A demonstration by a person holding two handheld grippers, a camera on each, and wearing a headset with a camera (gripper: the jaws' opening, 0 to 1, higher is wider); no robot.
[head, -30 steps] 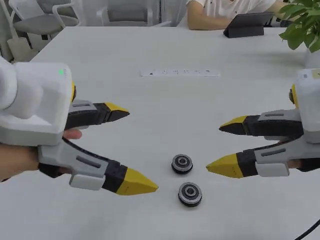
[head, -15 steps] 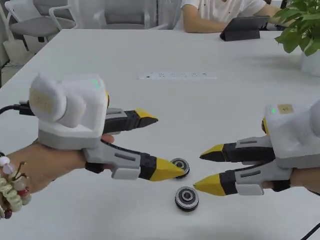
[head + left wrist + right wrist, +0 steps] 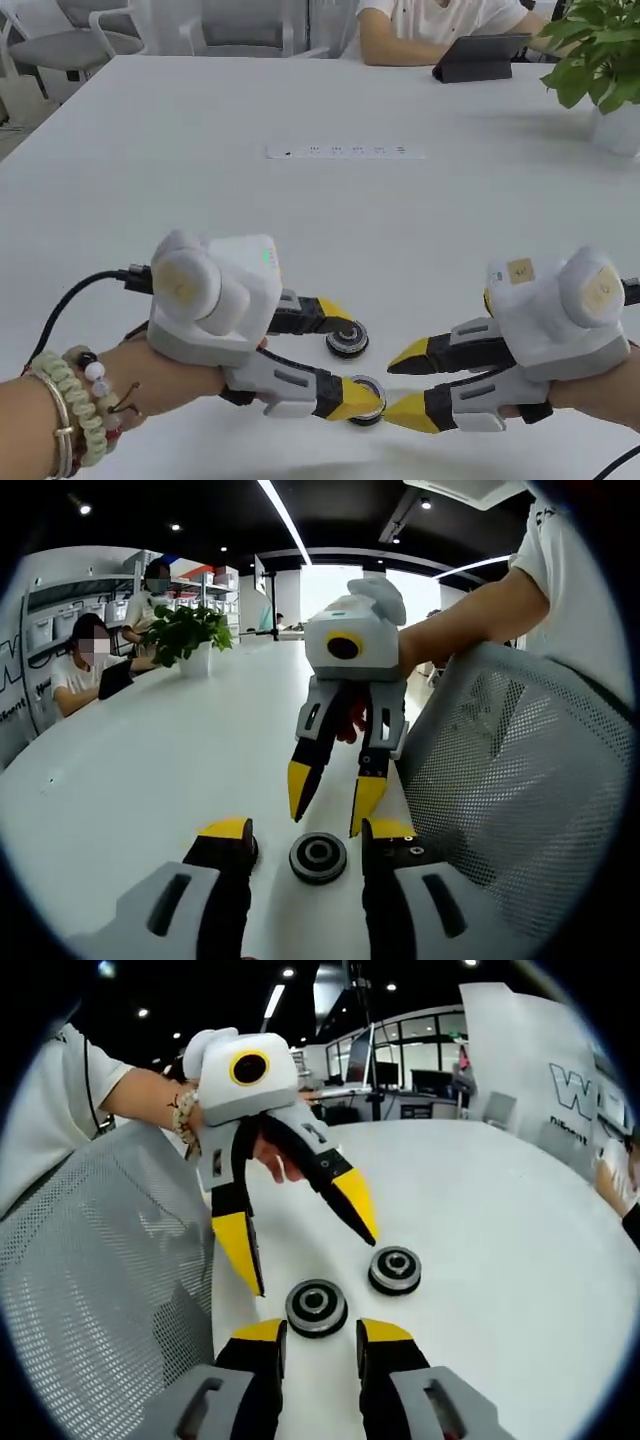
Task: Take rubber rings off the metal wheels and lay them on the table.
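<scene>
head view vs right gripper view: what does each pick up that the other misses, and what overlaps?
Head view adds the power strip, a tablet and a potted plant on the table, plus the right hand-held gripper seen from outside, jaws apart. Right gripper view adds a mesh chair back and ceiling lights. Shared: the near wheel and the far wheel, lying flat with rubber rings on, and the left hand-held gripper, open.

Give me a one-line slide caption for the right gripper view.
Open right gripper lined up on the near wheel on the table, open left gripper facing it, second wheel beside.
</scene>
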